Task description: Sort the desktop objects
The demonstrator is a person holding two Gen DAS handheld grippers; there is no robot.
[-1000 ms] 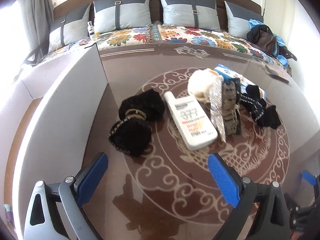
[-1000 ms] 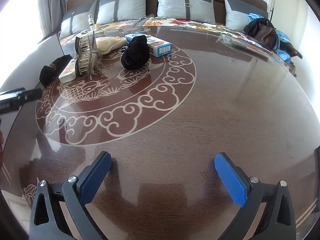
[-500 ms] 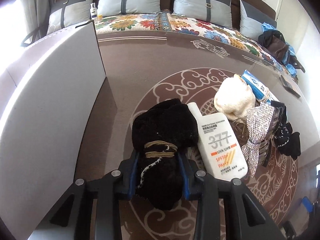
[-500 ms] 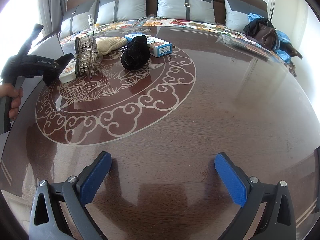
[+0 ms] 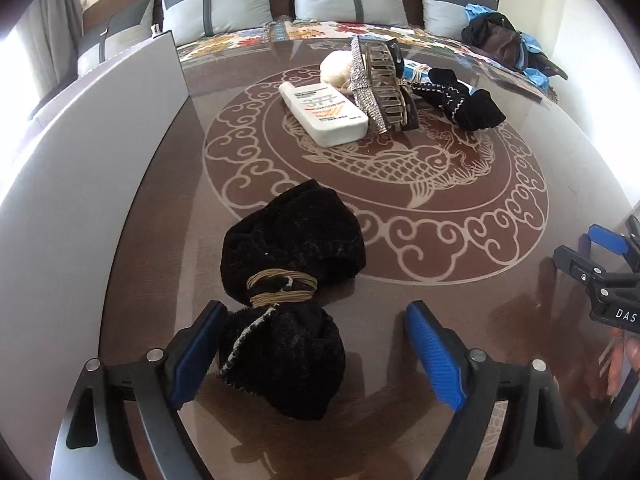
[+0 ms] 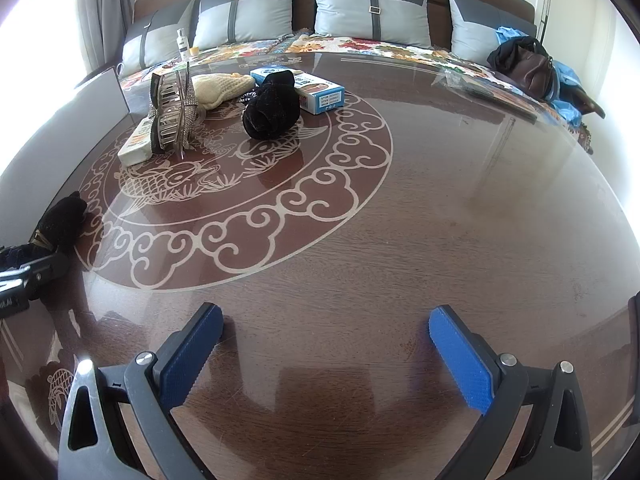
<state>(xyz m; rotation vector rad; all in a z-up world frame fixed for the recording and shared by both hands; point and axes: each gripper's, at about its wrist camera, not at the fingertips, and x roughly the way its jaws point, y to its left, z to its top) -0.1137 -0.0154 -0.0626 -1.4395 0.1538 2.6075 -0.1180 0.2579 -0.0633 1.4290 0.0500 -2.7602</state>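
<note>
1. The left gripper [image 5: 316, 348] sits lowest in the left wrist view, its jaws released and spread wide over the desk [image 5: 500, 184].
2. Between those jaws lies a black bundle [image 5: 288, 292] tied round its middle with tan cord. Its near end rests just beside the left blue pad, apart from the right pad, and it lies on the dark wood at the near left edge of the desk's ring pattern.
3. A white panel [image 5: 100, 168] stands upright along the desk's left side, close to the bundle.
4. The right gripper [image 6: 324, 356] hovers over bare wood with its jaws released, nothing between the pads; it also shows at the right edge of the left wrist view [image 5: 600, 268].
5. Farther in, on the fish motif, a white sunscreen bottle [image 5: 324, 112] lies flat.
6. A rhinestone hair claw [image 5: 380, 80] stands just beside the bottle on its right, touching it.
7. A black sock [image 5: 464, 104] lies to the right of the claw.
8. A cream knitted item [image 5: 340, 68] sits behind the bottle and claw.
9. A blue and white box [image 6: 316, 88] lies behind the sock, which partly overlaps it.
10. Beyond the desk, a bed [image 6: 360, 46] with a floral cover carries grey cushions [image 6: 368, 8] and a dark bag [image 6: 528, 64] at its right end.
</note>
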